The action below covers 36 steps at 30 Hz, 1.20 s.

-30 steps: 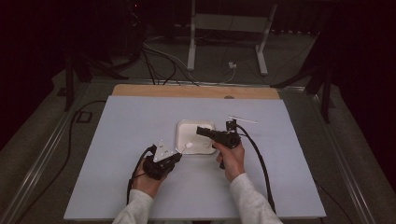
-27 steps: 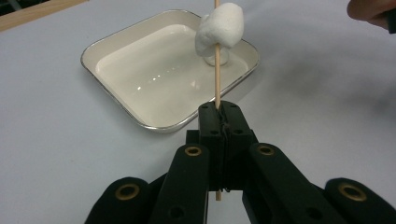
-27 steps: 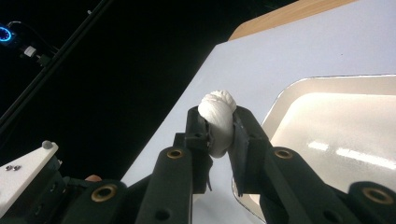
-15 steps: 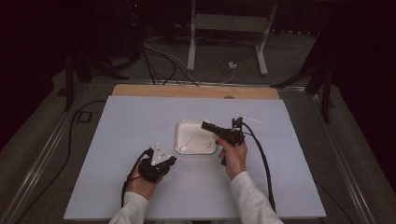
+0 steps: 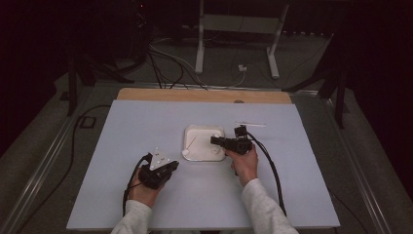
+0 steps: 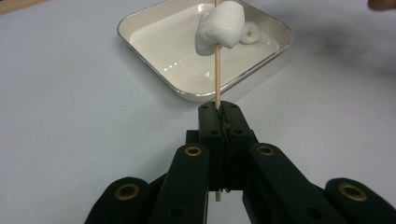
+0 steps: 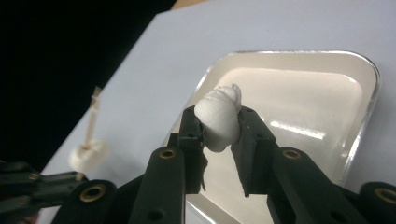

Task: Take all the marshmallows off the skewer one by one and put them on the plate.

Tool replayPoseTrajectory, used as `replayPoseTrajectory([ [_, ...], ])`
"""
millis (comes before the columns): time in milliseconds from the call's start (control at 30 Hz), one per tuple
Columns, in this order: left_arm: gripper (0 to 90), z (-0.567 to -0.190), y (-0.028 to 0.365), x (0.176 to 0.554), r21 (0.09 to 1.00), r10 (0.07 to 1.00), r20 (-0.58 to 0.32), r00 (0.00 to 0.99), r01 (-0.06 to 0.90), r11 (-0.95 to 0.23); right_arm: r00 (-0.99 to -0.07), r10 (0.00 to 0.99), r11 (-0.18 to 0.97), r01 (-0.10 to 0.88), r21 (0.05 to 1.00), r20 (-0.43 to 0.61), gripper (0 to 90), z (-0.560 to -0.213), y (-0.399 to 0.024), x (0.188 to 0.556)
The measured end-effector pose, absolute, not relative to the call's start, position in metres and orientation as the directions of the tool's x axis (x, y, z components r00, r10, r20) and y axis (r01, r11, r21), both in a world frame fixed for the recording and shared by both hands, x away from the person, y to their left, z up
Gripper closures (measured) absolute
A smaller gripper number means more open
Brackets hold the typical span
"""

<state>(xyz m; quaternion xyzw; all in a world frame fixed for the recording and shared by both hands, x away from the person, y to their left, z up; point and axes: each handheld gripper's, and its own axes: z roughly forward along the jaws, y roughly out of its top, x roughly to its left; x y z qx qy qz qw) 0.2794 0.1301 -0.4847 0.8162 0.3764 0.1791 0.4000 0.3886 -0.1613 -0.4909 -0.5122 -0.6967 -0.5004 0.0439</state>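
A white square tray (image 5: 203,129) is seen near the centre of the high view, on a pale blue table (image 5: 146,117) with a wooden edge strip (image 5: 195,95) along its far side. The left gripper (image 5: 171,165) is found at lower left of centre in that view, just off the tray's lower left corner, held by the left hand (image 5: 141,190). In the left gripper view its jaws are pressed together on a thin wooden skewer (image 6: 217,79), which rises straight up the middle of the frame; a white marshmallow (image 6: 220,27) is threaded on it near the top, in front of the tray (image 6: 140,39). A second small white piece (image 6: 250,33) is seen lying inside the tray just right of the skewered one. The right gripper (image 5: 214,140) is placed over the tray's right edge in the high view, held by the right hand (image 5: 245,163), with its cable (image 5: 270,168) trailing down to the lower right. In the right gripper view a ridged marshmallow (image 7: 218,116) is pinched between the two black jaws at centre frame, above the tray (image 7: 369,93); the jaws have just been opening slightly, with the piece between them and touched on both sides. At lower left of that view the skewered marshmallow (image 7: 88,154) is seen, blurred. Another stick (image 5: 251,124) is noted lying on the table to the upper right of the tray.
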Motion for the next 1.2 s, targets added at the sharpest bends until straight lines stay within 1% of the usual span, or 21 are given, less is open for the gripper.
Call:
replayPoseTrajectory([
  [167, 90.0, -0.483, 0.126, 0.282, 0.789, 0.756, -0.011, 0.654, 0.47, -0.396, -0.468, 0.674, -0.004, 0.772, 0.636, 0.572, 68.8, -0.495, -0.161, 0.39],
  [333, 90.0, -0.482, 0.12, 0.285, 0.79, 0.755, -0.015, 0.655, 0.471, -0.393, -0.462, 0.679, 0.016, 0.787, 0.617, 0.571, 66.7, -0.499, -0.159, 0.391],
  [367, 90.0, -0.482, 0.12, 0.286, 0.79, 0.755, -0.016, 0.656, 0.471, -0.392, -0.462, 0.675, 0.018, 0.79, 0.613, 0.575, 64.8, -0.5, -0.158, 0.392],
  [567, 90.0, -0.483, 0.117, 0.289, 0.788, 0.752, -0.022, 0.659, 0.474, -0.392, -0.461, 0.656, 0.016, 0.8, 0.599, 0.598, 46.7, -0.5, -0.159, 0.393],
  [800, 90.0, -0.484, 0.116, 0.291, 0.79, 0.757, -0.036, 0.652, 0.483, -0.378, -0.472, 0.627, -0.006, 0.792, 0.61, 0.62, 36.6, -0.493, -0.163, 0.391],
  [933, 90.0, -0.484, 0.114, 0.293, 0.792, 0.759, -0.042, 0.649, 0.484, -0.371, -0.493, 0.609, 0.002, 0.785, 0.62, 0.622, 29.1, -0.489, -0.161, 0.387],
  [1067, 90.0, -0.482, 0.112, 0.294, 0.795, 0.759, -0.04, 0.65, 0.481, -0.37, -0.516, 0.584, 0.015, 0.779, 0.627, 0.627, 24.4, -0.486, -0.158, 0.383],
  [1200, 90.0, -0.478, 0.108, 0.296, 0.802, 0.758, -0.037, 0.651, 0.473, -0.366, -0.535, 0.556, 0.016, 0.772, 0.635, 0.636, 22.5, -0.482, -0.156, 0.379],
])
